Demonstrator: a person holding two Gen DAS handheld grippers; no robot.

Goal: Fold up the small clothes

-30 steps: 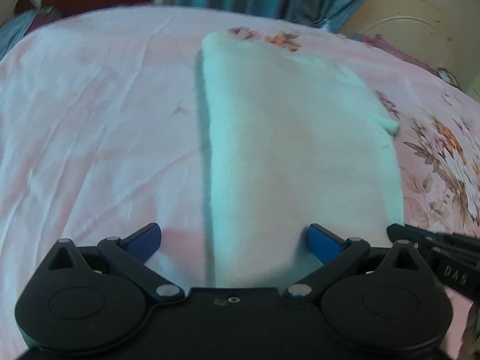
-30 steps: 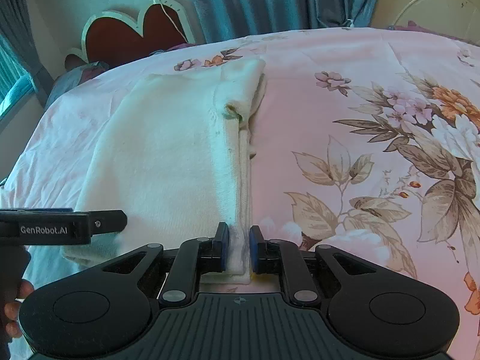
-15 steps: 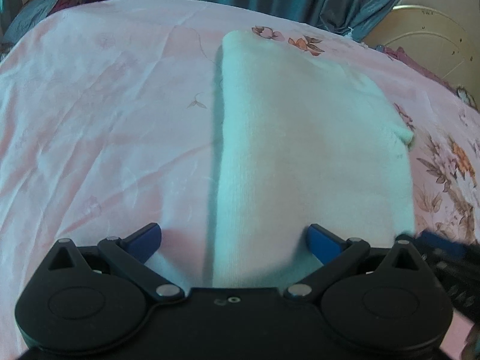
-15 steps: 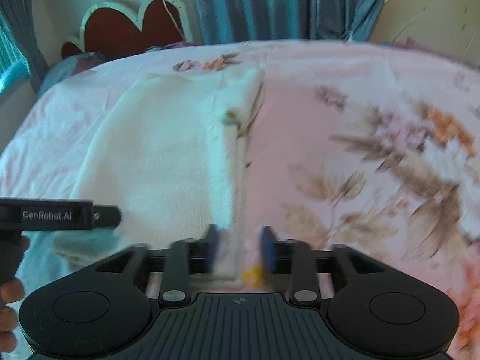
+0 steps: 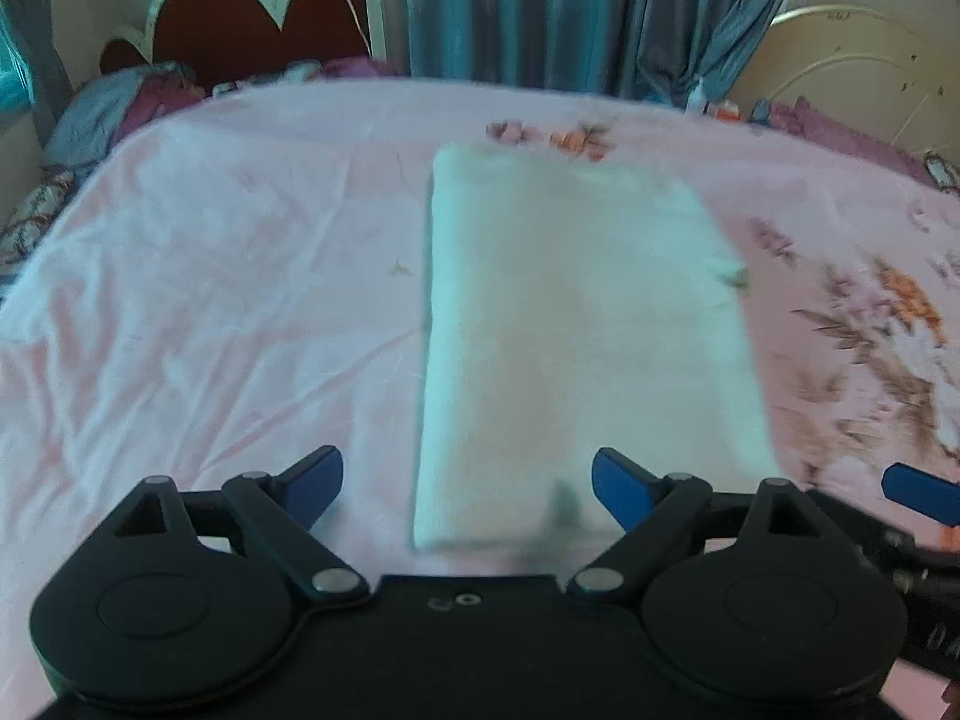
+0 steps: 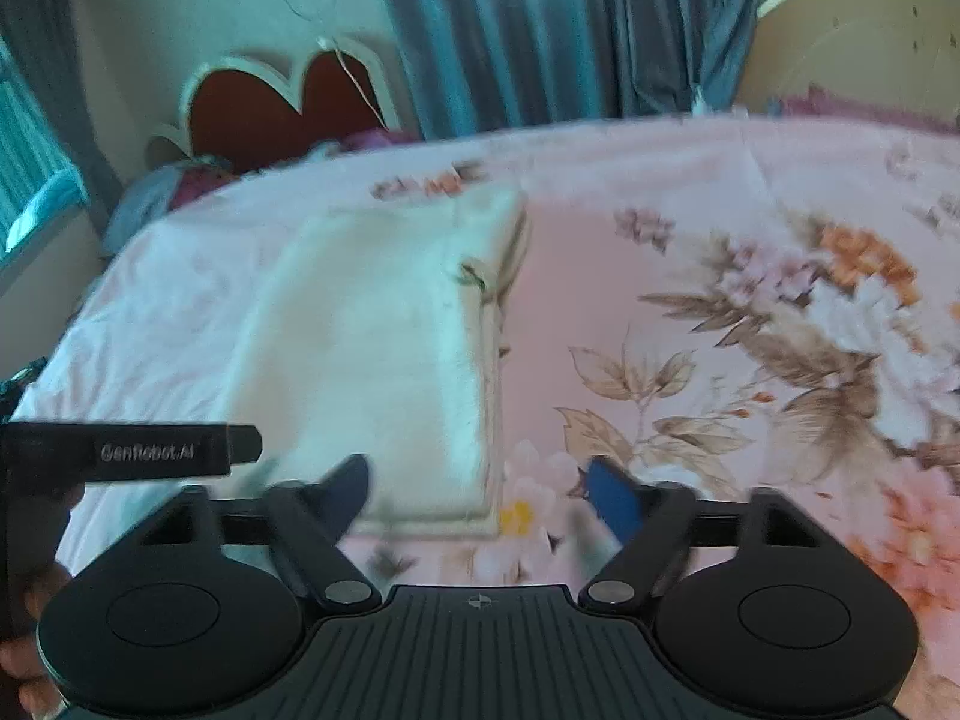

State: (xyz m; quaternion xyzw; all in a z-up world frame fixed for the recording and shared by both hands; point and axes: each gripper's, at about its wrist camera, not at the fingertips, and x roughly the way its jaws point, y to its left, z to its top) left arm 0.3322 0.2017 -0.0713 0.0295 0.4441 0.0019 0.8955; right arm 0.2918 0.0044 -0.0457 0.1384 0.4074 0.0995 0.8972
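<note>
A white knitted garment (image 5: 576, 324) lies folded into a long rectangle on the pink bedsheet (image 5: 210, 312). In the right wrist view the same garment (image 6: 372, 354) shows its layered right edge. My left gripper (image 5: 467, 480) hovers over the garment's near end with its jaws wide and just starting to close, and nothing is pinched between them. My right gripper (image 6: 480, 495) hangs above the near right corner, its jaws opening, the cloth free of its pads. The right gripper's blue tip also shows at the left wrist view's right edge.
The sheet's right half carries a large flower print (image 6: 810, 330). A red scalloped headboard (image 5: 264, 18) and grey-blue curtains (image 5: 576, 6) stand behind the bed, with bedding heaped at the far left (image 5: 114, 114). The left tool's black body (image 6: 132, 453) reaches in from the left.
My right gripper has let go of the garment's near right corner, with its jaws spreading wide. Both grippers have lifted and drawn back, so the headboard and curtains show more.
</note>
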